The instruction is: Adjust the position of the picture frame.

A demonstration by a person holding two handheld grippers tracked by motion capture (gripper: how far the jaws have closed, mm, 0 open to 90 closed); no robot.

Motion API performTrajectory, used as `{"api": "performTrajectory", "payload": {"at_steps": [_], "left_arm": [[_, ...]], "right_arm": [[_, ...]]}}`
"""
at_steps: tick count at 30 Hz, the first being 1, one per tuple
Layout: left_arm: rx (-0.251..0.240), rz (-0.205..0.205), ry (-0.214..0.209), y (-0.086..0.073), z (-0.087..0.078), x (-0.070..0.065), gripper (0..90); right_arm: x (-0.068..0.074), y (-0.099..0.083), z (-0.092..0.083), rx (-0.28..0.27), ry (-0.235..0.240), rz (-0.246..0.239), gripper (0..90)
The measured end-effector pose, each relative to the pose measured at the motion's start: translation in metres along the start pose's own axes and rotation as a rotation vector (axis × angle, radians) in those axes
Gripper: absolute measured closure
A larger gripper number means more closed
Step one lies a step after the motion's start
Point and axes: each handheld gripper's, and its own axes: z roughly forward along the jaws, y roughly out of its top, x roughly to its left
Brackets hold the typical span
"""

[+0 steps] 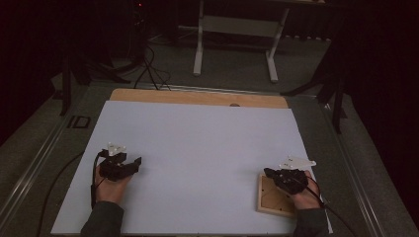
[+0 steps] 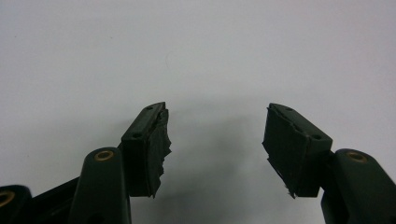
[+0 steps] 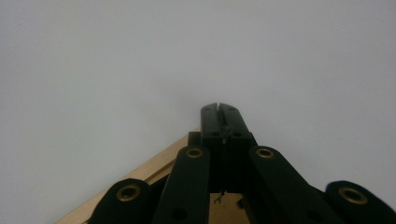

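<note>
From above, my right gripper (image 1: 269,173) sits over the far left corner of a shallow wooden tray (image 1: 269,197) at the white sheet's (image 1: 197,143) near right edge. Its own camera shows the jaws clenched together with nothing between them. My left gripper (image 2: 215,135) rests released, jaws wide apart.

Black grippers (image 1: 136,162), tan wood frame (image 1: 269,200), white sheet (image 1: 197,143).

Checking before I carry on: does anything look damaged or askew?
Yes: the left gripper has ragged, torn padding on its fingers. The wooden frame lies slightly askew under the shut right gripper.
</note>
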Motion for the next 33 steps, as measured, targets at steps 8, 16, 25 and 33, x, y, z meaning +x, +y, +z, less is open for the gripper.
{"api": "performTrajectory", "payload": {"at_steps": [8,16,25,33], "left_arm": [[-0.003,-0.003,-0.001,0.0,0.0,0.0,39.8],[-0.004,-0.005,-0.001,0.0,0.0,-0.001,39.8],[-0.006,-0.003,0.001,0.001,0.001,-0.001,39.8],[-0.002,0.002,0.0,0.001,0.002,-0.002,39.8]], "right_arm": [[0.005,-0.002,0.006,0.04,0.017,-0.028,89.4],[0.008,-0.002,0.013,0.076,0.004,-0.049,89.5],[0.009,0.0,0.015,0.077,-0.015,-0.048,89.7],[0.011,0.004,0.021,0.072,-0.027,-0.043,89.7]]}}
